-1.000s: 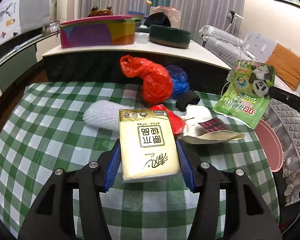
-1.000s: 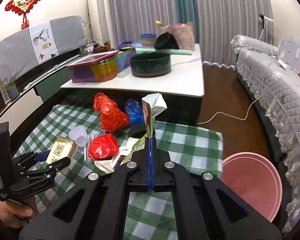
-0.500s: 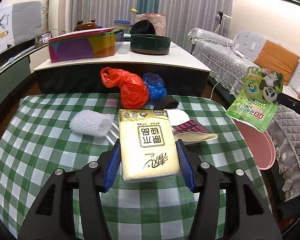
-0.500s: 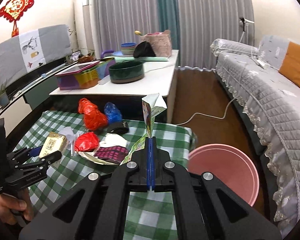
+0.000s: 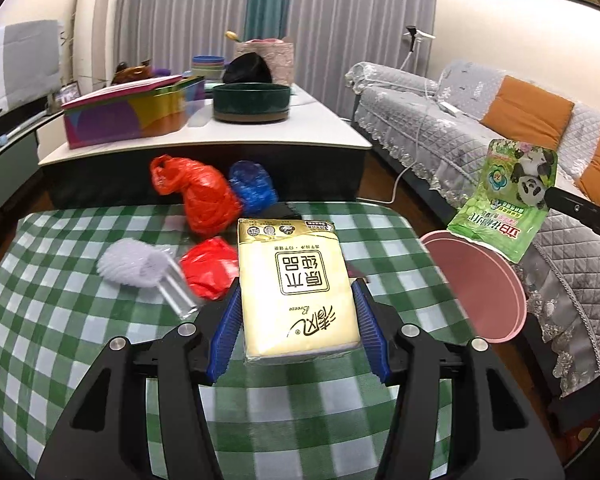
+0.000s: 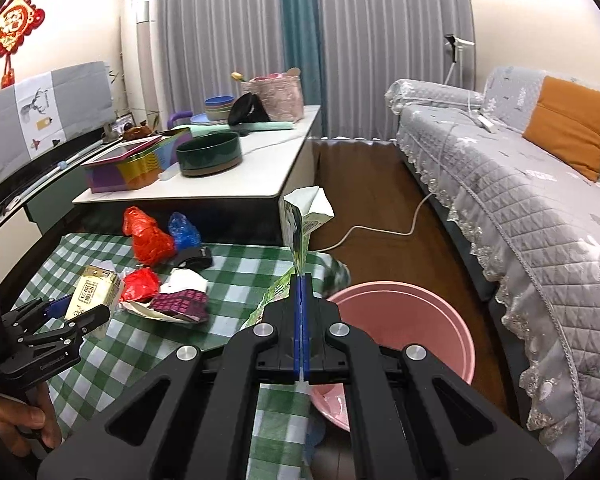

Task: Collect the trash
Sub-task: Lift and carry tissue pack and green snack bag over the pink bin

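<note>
Left wrist view: my left claw (image 5: pixel 296 312) grips a yellow tissue pack (image 5: pixel 296 284) above the checkered desk (image 5: pixel 60 320); further right, my right claw (image 6: pixel 302 280) is clenched on a green panda wrapper (image 5: pixel 508 196), beside the pink bin (image 6: pixel 404 320)

Left gripper (image 5: pixel 296 312) half-spread around a pack, right gripper (image 6: pixel 302 280) pinched flat on a wrapper, both tilted downward
</note>
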